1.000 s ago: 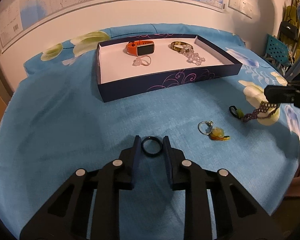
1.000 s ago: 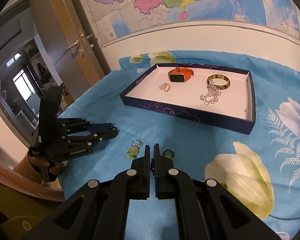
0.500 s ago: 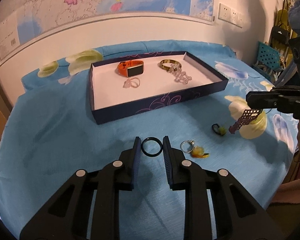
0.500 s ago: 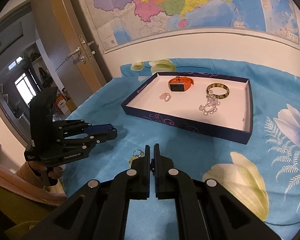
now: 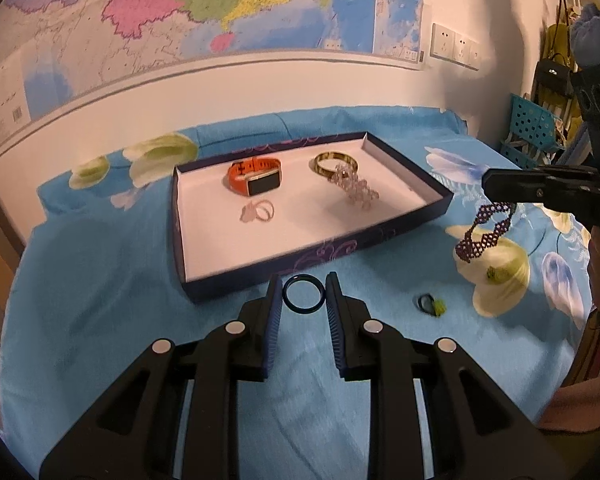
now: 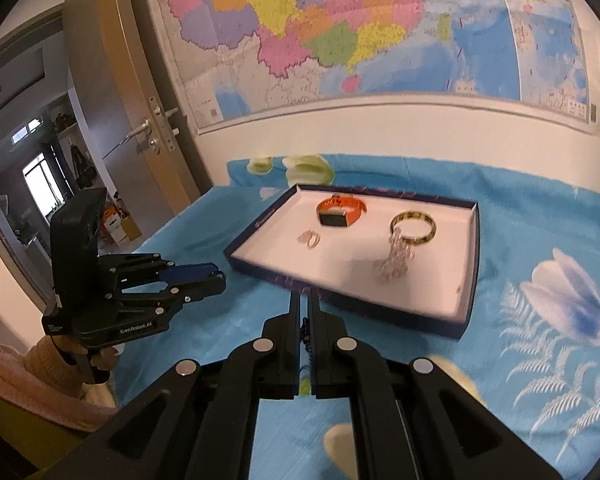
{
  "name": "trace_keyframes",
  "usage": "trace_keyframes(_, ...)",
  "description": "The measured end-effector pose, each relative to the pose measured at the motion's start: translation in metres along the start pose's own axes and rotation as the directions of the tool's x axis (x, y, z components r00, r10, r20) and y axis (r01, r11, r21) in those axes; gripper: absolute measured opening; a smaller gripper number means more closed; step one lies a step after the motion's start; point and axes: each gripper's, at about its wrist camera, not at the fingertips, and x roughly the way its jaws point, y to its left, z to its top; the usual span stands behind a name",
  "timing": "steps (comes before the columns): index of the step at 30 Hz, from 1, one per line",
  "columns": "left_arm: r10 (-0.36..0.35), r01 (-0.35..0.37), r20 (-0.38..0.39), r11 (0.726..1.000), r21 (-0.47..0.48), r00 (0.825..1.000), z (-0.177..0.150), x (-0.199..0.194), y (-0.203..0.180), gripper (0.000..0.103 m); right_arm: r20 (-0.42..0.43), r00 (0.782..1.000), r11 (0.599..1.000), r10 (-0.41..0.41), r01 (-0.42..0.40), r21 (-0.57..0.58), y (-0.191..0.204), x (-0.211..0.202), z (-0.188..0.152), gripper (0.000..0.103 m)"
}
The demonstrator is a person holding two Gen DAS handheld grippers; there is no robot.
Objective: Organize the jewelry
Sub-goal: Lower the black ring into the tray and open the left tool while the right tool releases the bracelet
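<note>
- Dark ring [image 5: 303, 299] pinched across its width by left gripper [image 5: 302, 305], off the cloth, just short of the tray [image 5: 204, 284] — likely bound for it.
- Right gripper [image 6: 305, 312] pressed tight on purple beaded strap [image 5: 485, 232], which dangles free beside the tray.
- Tray count: one orange watch [image 5: 256, 176], one gold bangle [image 5: 335, 163], one crystal chain [image 5: 356, 192], one pale ring [image 5: 258, 212].
- Cloth: one keyring charm [image 5: 430, 305] left.

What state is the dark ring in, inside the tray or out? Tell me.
Out. The ring sits pinched between the left gripper, short of the tray.
</note>
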Motion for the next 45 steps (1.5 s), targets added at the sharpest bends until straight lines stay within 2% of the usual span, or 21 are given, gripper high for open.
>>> trace_keyframes(11, 0.023, -0.023, 0.021, 1.0, 0.007, 1.0, 0.033, 0.023, 0.005, 0.022, 0.04, 0.999, 1.0, -0.026, 0.026, -0.005, -0.02, 0.019, 0.035, 0.002)
trace_keyframes(22, 0.045, -0.045, 0.014, 0.999, -0.003, 0.999, 0.048, 0.045, 0.01, 0.022, 0.033, 0.999, 0.999, -0.027, 0.027, 0.02, -0.034, 0.039, 0.047, 0.002)
trace_keyframes(30, 0.057, -0.057, 0.006, 0.998, -0.01, 0.998, 0.056, 0.059, 0.016, 0.022, 0.002, 1.0, 0.999, -0.02, 0.019, 0.036, -0.042, 0.057, 0.048, 0.002)
trace_keyframes(45, 0.06, -0.062, -0.081, 0.998, -0.022, 0.995, 0.054, 0.1, 0.024, 0.023, -0.088, 0.996, 0.996, -0.02, 0.028, 0.082, -0.061, 0.1, 0.048, 0.002)
